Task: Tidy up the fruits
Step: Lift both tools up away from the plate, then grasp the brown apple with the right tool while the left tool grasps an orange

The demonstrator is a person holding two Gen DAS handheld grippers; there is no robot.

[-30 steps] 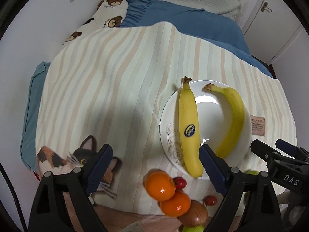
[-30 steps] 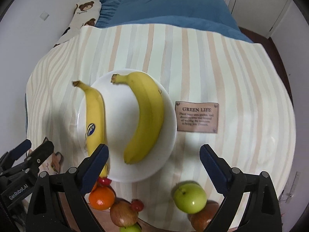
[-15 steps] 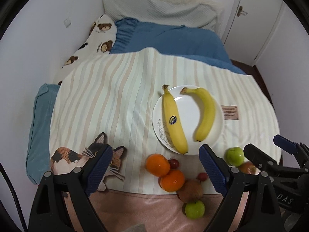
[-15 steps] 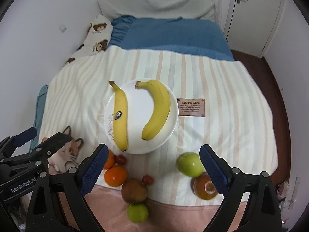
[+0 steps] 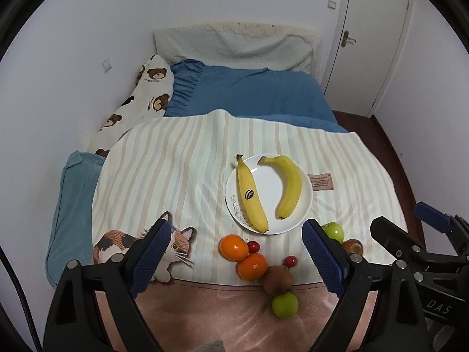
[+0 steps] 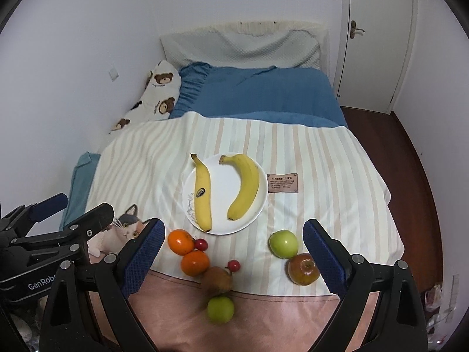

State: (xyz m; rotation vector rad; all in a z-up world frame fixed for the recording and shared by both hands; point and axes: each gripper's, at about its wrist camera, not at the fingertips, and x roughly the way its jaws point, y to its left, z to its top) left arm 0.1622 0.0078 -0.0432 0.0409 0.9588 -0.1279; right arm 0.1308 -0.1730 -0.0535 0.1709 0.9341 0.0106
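A white plate point(image 6: 223, 187) sits near the middle of a striped blanket point(image 6: 322, 158) spread over the bed, and two bananas lie on it side by side: the stickered banana point(image 6: 202, 193) on the left and the curved banana point(image 6: 244, 184) on the right, stems pointing far. Nearer than the plate, off its left edge, two oranges touch each other, the far orange point(image 6: 181, 241) and the near orange point(image 6: 195, 262). Two small red fruits show: one red fruit point(image 6: 201, 244) tucked against the oranges, the other red fruit point(image 6: 234, 265) just right of them. A brown fruit point(image 6: 217, 281) lies at the blanket's near hem, and a small green apple point(image 6: 220, 309) rests just nearer, on the pink cover. Off the plate's near right edge a large green apple point(image 6: 283, 243) touches a reddish-brown apple point(image 6: 303, 268). That makes two green apples, one reddish-brown apple, nine loose or plated fruits besides the brown one. The left gripper point(image 5: 234, 258) hangs above the near edge with its jaws spread wide and nothing between them; the right gripper point(image 6: 233, 253) likewise stands wide apart and empty. A brown label patch point(image 6: 283, 182) is sewn just right of the plate, and a cat picture point(image 5: 173, 243) marks the blanket's near left corner.
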